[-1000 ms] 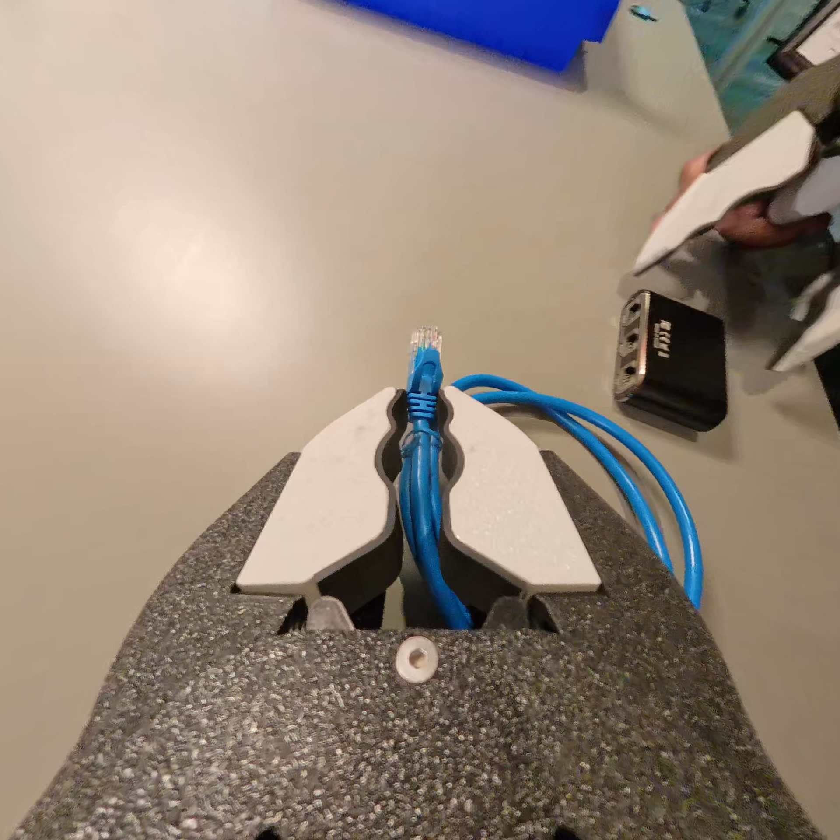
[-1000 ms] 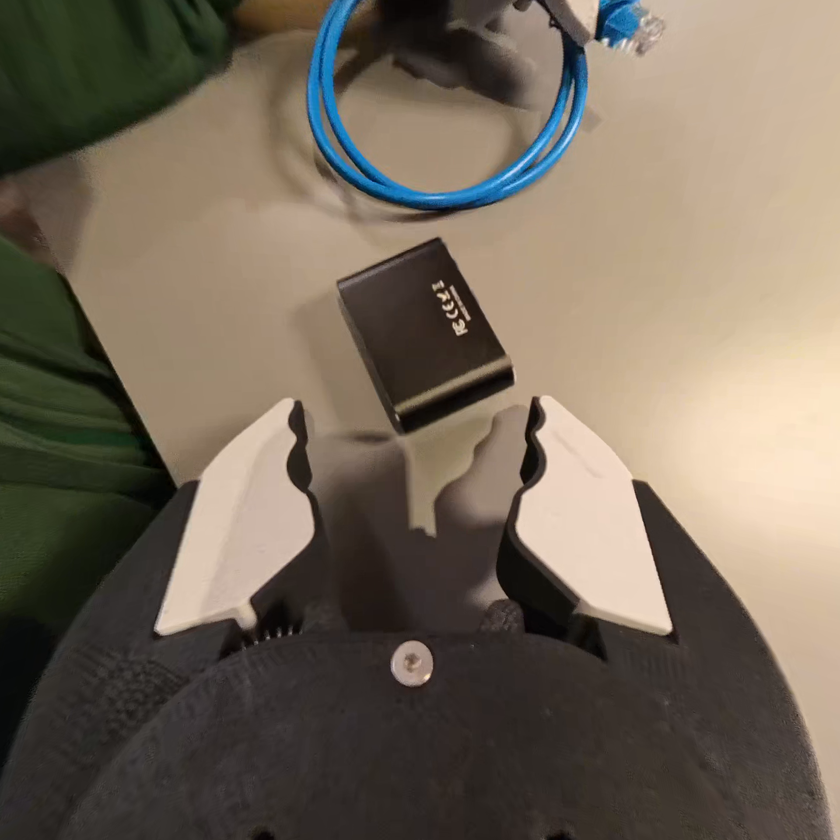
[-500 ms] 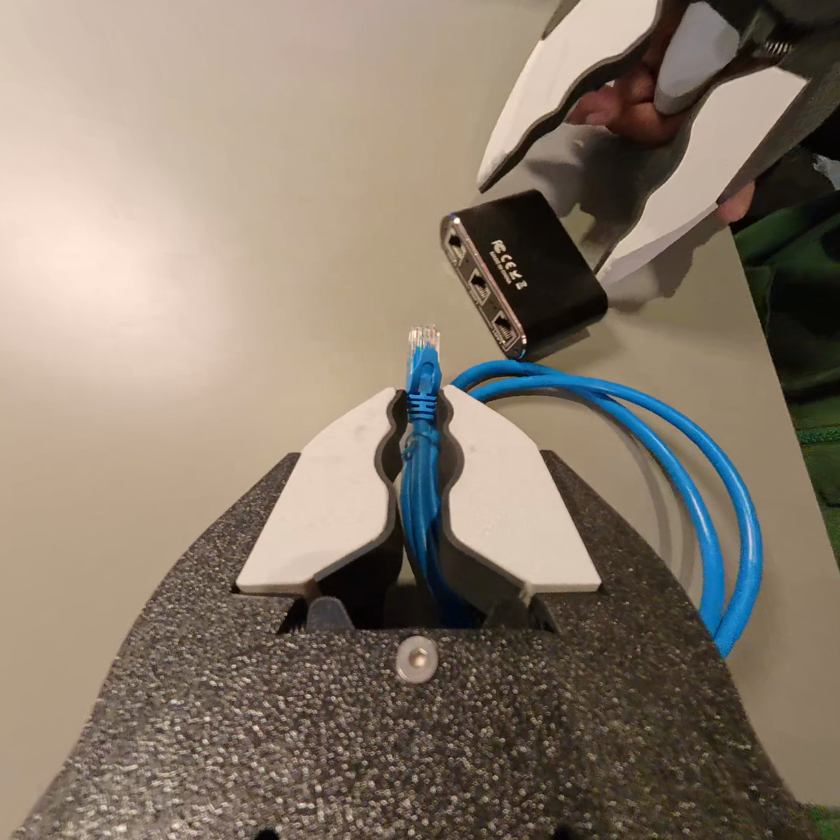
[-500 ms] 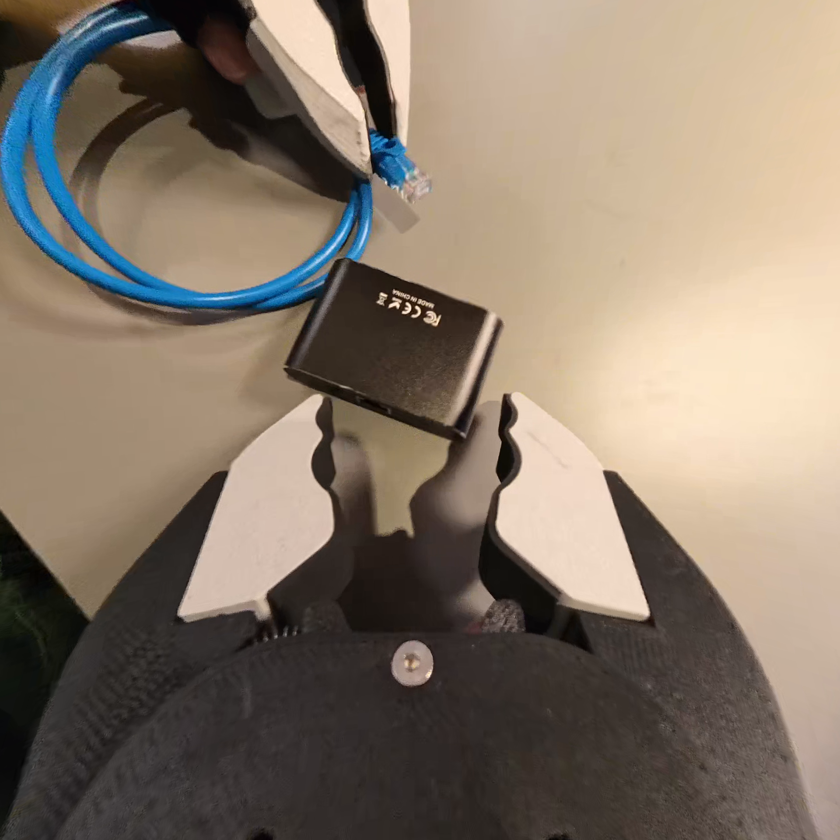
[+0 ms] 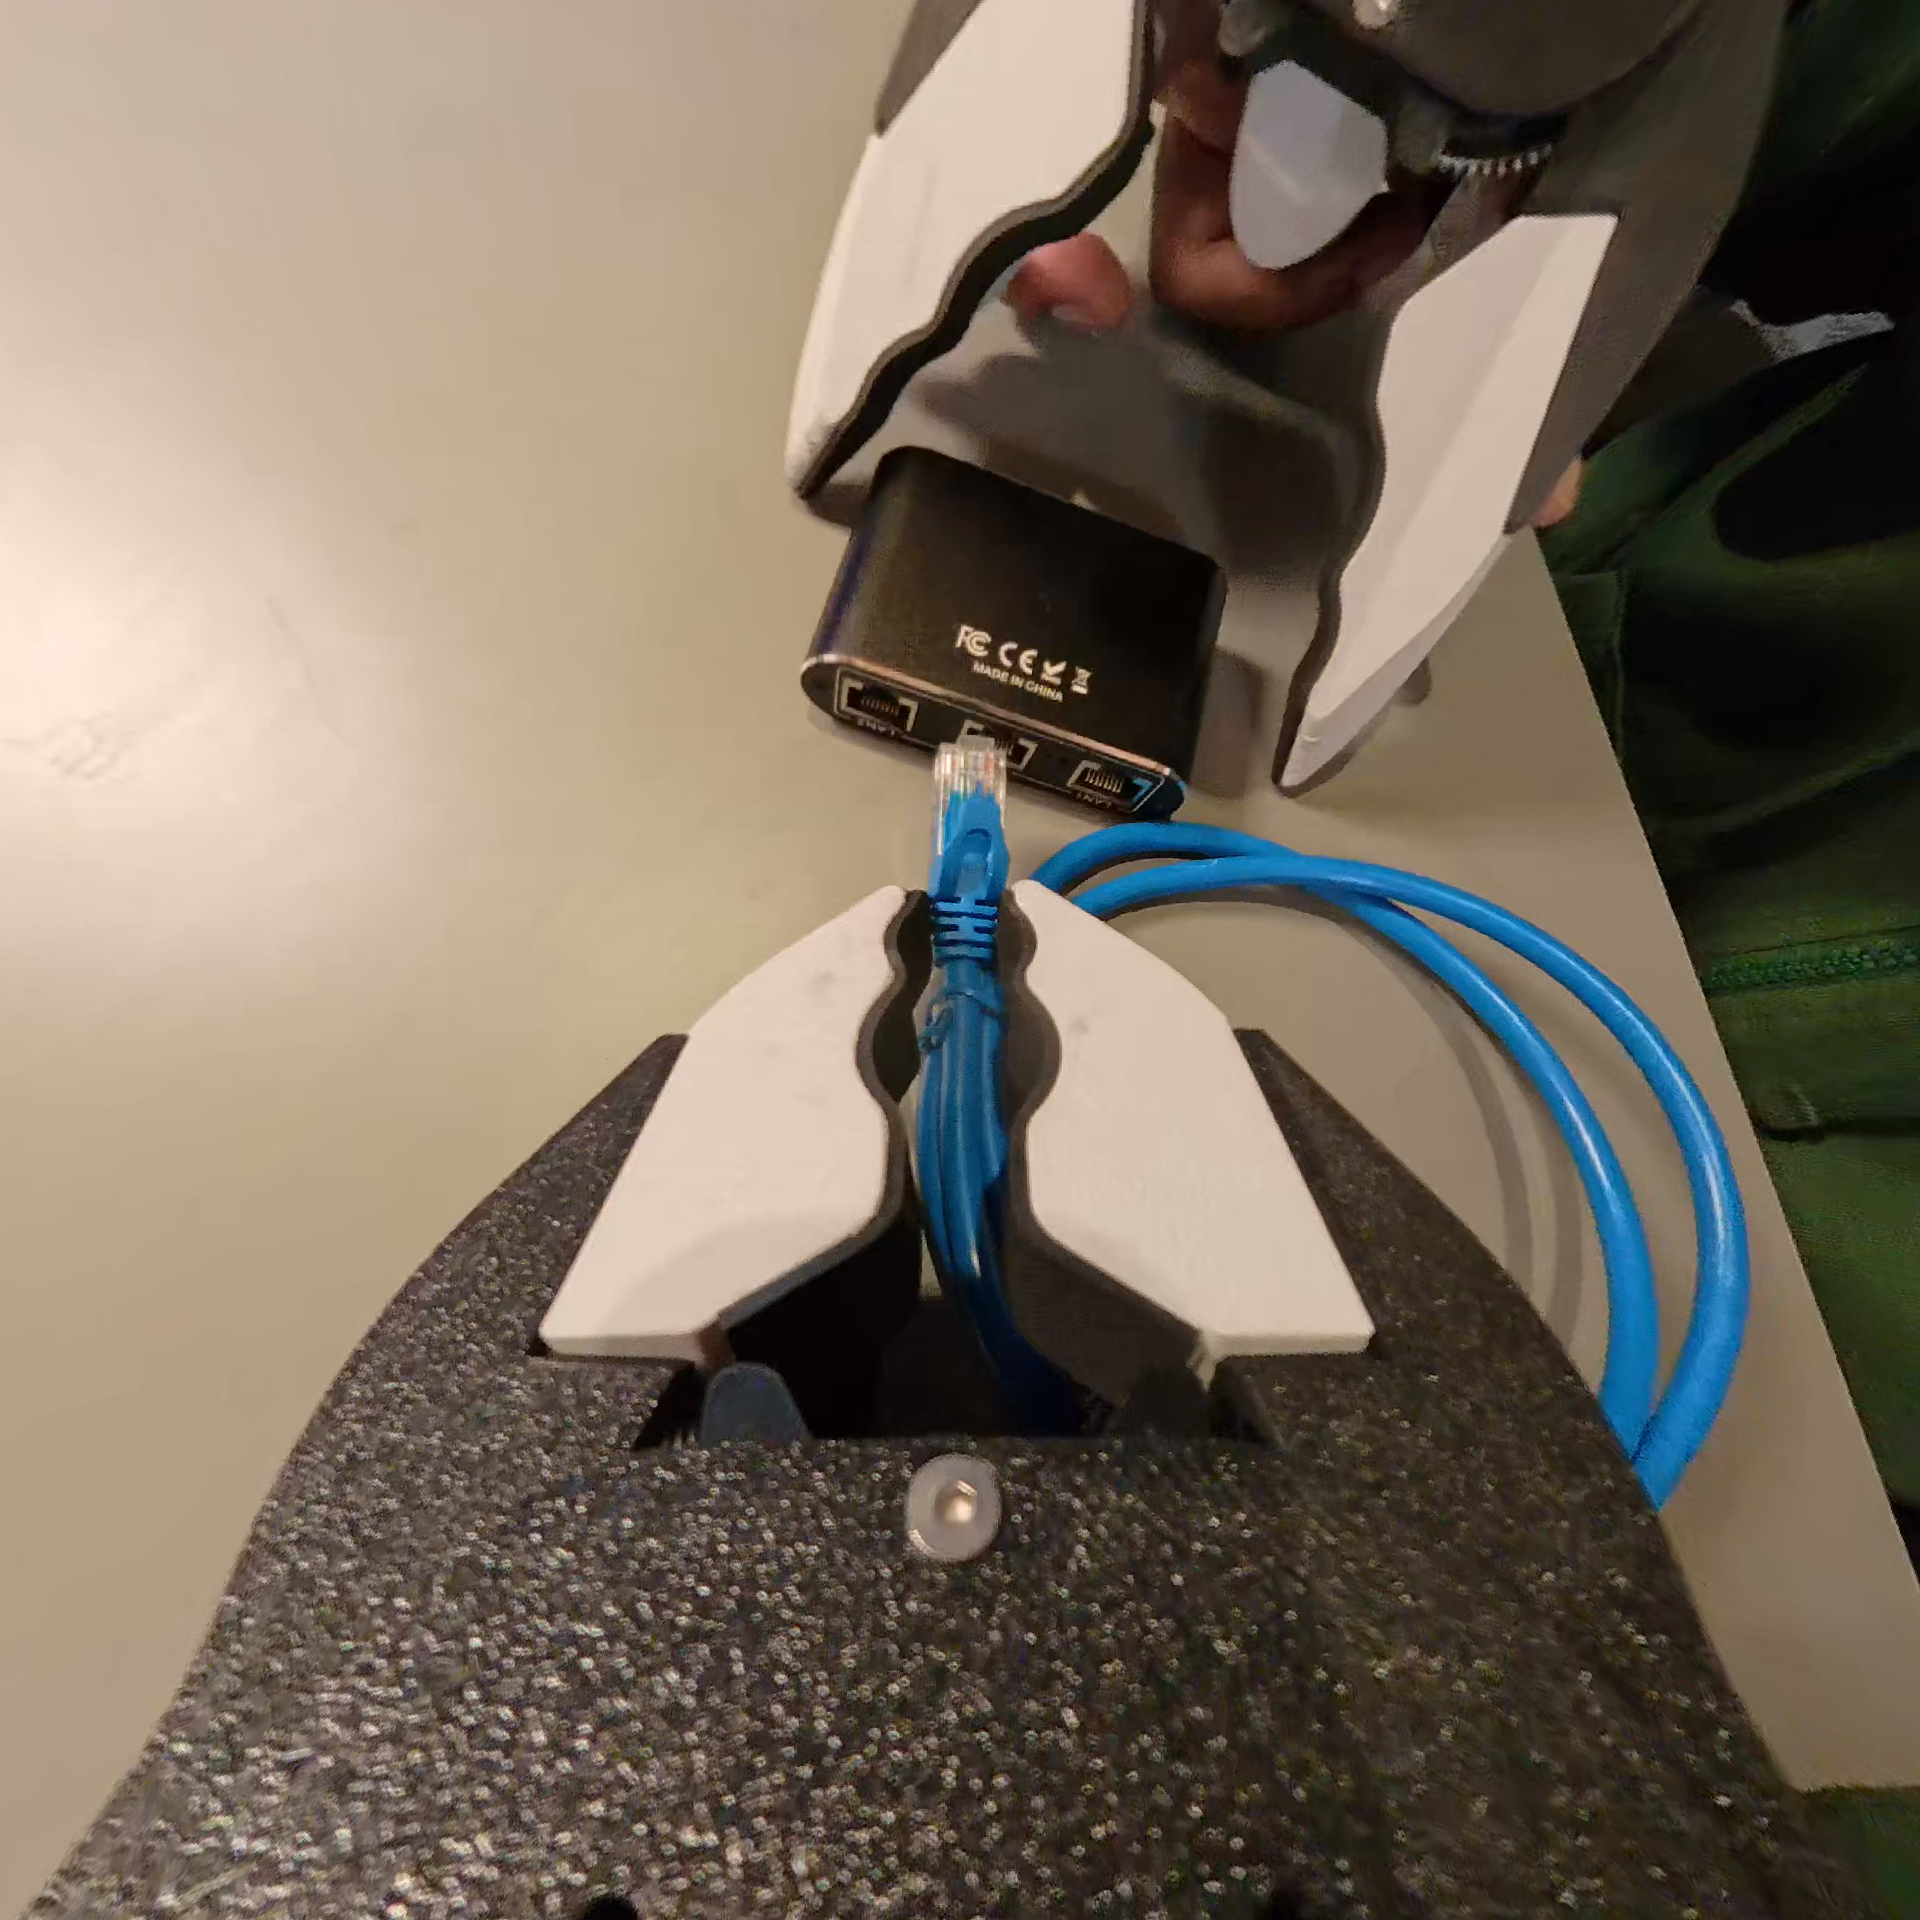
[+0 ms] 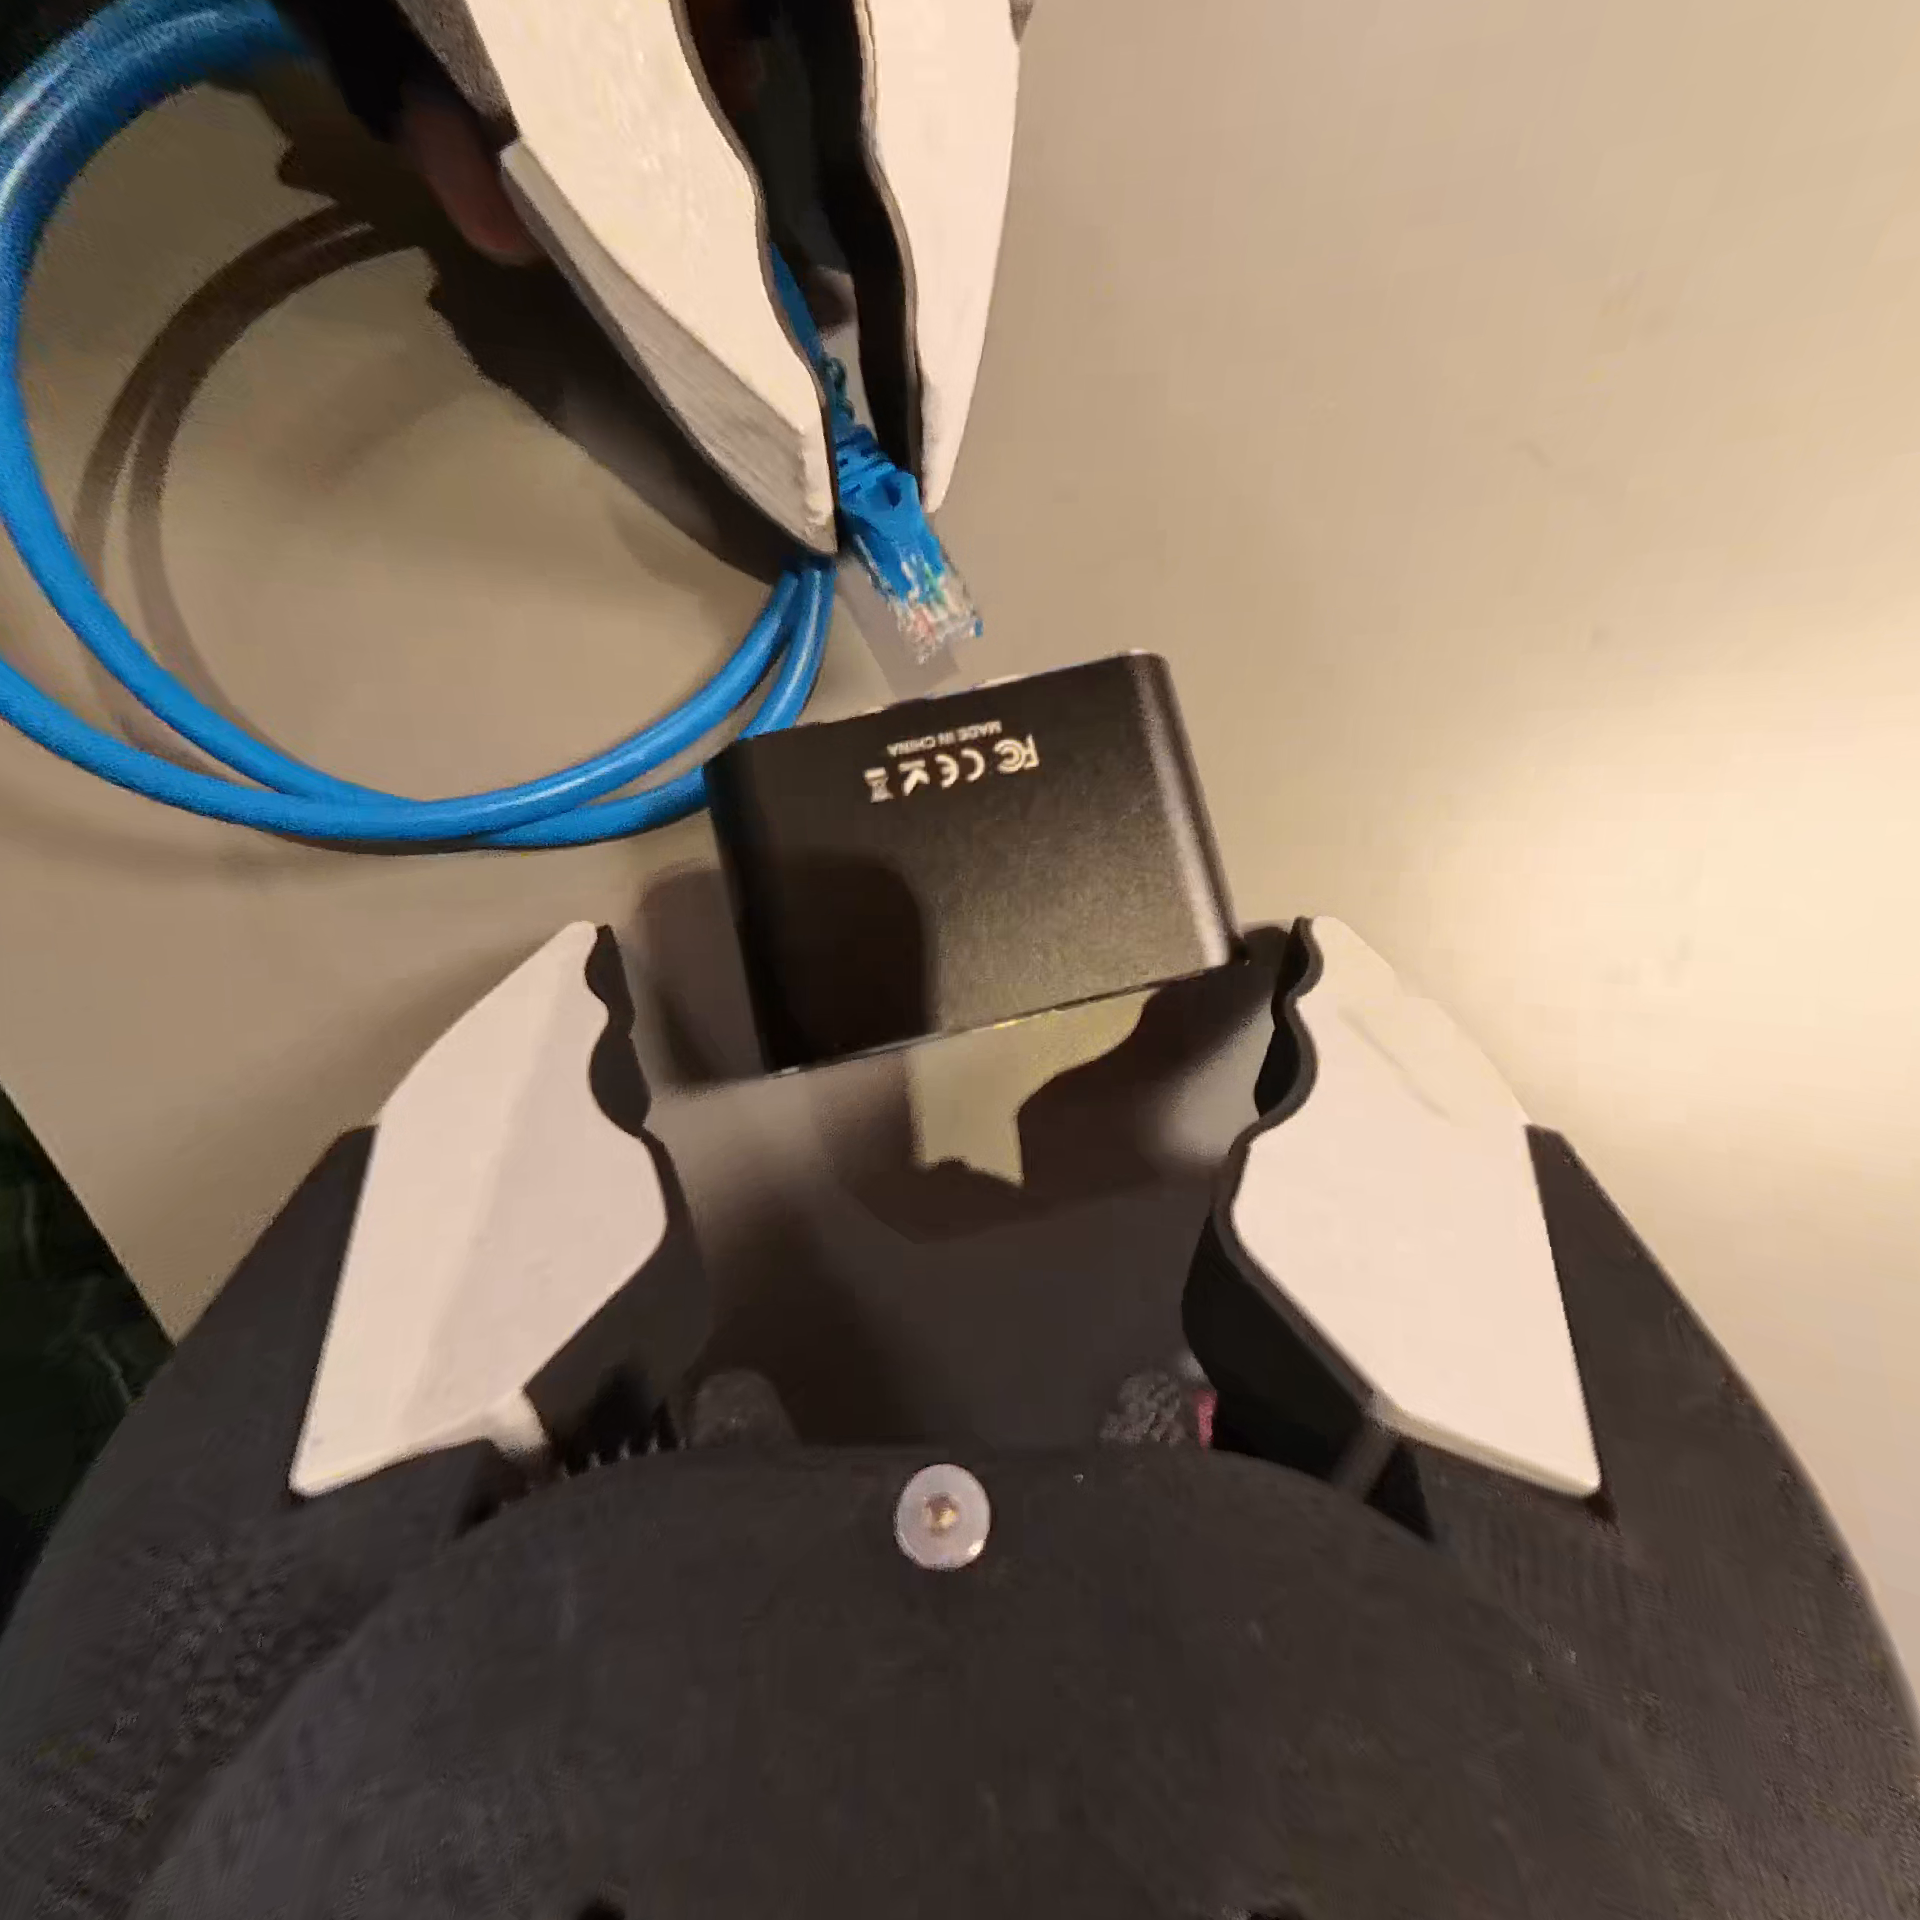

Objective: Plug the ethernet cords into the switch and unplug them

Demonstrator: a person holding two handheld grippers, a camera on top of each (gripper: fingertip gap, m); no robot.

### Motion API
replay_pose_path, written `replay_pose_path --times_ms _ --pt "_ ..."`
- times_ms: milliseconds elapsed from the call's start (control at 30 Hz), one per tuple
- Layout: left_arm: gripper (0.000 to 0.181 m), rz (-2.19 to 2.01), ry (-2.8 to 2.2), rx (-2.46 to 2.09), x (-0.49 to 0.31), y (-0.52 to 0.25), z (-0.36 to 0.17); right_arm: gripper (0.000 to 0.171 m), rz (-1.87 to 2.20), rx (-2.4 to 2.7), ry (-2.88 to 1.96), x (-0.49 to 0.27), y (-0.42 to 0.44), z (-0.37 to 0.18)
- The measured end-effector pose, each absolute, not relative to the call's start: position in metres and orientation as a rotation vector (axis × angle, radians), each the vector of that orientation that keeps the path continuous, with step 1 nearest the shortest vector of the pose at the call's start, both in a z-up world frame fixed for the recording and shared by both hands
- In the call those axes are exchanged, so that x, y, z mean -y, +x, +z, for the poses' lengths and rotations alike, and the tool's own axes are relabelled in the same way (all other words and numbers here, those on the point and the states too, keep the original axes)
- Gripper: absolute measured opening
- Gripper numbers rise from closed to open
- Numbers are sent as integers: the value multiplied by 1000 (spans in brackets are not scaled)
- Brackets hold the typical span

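A small black switch [image 5: 1023, 613] lies on the beige table, its row of three ports facing my left gripper. My left gripper [image 5: 961, 894] is shut on a blue ethernet cord [image 5: 1538, 997] just behind its clear plug [image 5: 968, 774]. The plug tip sits right in front of the middle port, not inserted. My right gripper [image 6: 940, 935] is open, its fingers on either side of the back end of the switch [image 6: 971, 862]; the right finger's tip looks to touch a rear corner. The left gripper [image 6: 881, 499] with the plug [image 6: 930, 597] also shows in the right wrist view.
The cord's loop [image 6: 156, 748] lies on the table beside the switch, close to the table's near edge [image 5: 1683, 894]. A person's green clothing [image 5: 1818, 727] lies beyond that edge. The open table surface [image 5: 364, 520] stretches away to the left. About 7 cm separates my left fingertips from my right.
The left gripper has brought the plug up to the switch's ports. The right gripper has moved in so its open fingers straddle the back of the switch, which has turned to face the plug.
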State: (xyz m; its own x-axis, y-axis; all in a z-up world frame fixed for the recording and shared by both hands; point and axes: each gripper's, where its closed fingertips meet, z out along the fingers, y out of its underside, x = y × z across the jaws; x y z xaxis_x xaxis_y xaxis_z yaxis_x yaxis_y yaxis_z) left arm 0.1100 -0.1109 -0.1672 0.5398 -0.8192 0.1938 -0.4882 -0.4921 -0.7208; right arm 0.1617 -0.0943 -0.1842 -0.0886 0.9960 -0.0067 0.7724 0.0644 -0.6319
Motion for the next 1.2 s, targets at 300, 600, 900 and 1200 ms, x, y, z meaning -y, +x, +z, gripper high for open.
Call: replay_pose_path --times_ms 300,600,900,1200 --pt "13 -722 -2182 -1066 114 115 -168 107 727 2130 -1542 93 161 -181" --pt "13 -682 -2194 -1084 114 116 -168 89 760 2374 -1386 95 153 -181" --pt "13 -604 -2248 -999 108 93 -165 88 914 2425 -1158 100 144 -177" --pt "13 -612 -2272 -971 108 89 -166 88 1026 2351 -1061 98 130 -164"
